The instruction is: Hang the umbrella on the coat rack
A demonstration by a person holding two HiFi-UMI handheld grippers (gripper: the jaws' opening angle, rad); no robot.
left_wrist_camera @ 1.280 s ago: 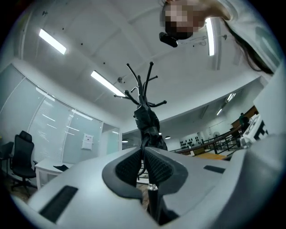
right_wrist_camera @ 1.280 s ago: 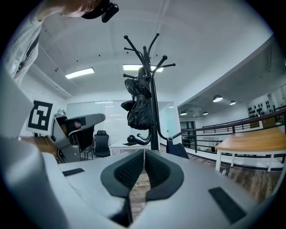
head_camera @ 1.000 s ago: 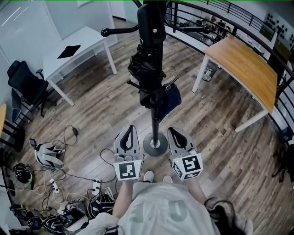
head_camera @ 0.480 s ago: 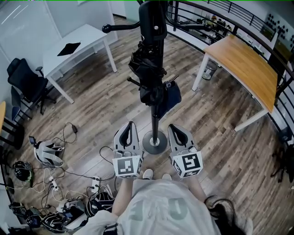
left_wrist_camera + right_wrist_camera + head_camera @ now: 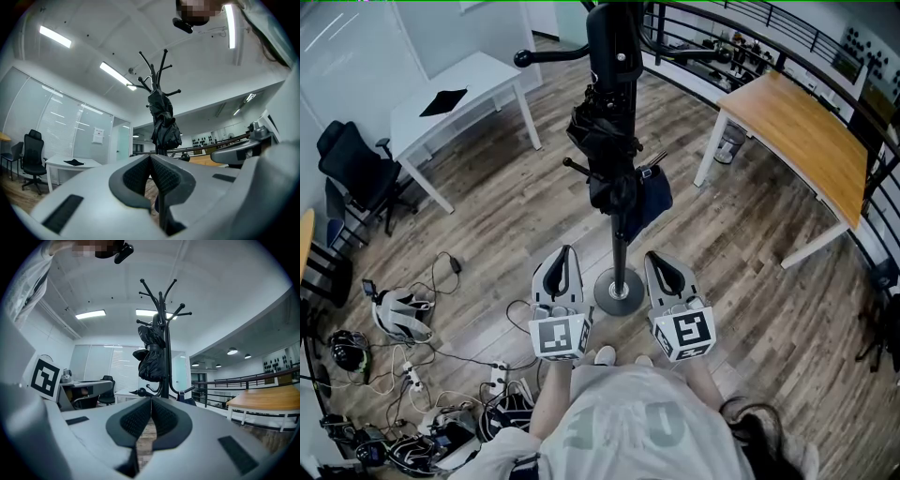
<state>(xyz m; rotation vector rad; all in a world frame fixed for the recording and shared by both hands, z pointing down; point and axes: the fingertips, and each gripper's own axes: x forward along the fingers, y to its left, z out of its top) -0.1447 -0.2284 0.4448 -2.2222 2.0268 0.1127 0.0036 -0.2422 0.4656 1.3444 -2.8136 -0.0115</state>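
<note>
A black coat rack point(image 5: 614, 56) stands on a round base point(image 5: 618, 292) straight ahead of me. A folded black umbrella point(image 5: 605, 155) hangs from one of its pegs, against the pole; it also shows as the umbrella point(image 5: 163, 123) and the umbrella point(image 5: 151, 354) in the two gripper views. My left gripper point(image 5: 565, 256) is held low, left of the base, with its jaws shut and nothing in them. My right gripper point(image 5: 660, 262) is right of the base, also shut and empty. Both stand apart from the rack.
A dark blue bag point(image 5: 652, 204) hangs on the rack below the umbrella. A white table point(image 5: 459, 94) is at the back left, a wooden table point(image 5: 806, 141) at the right, a black railing point(image 5: 741, 37) behind. Cables and gear point(image 5: 412, 375) litter the floor at the left, beside an office chair point(image 5: 352, 173).
</note>
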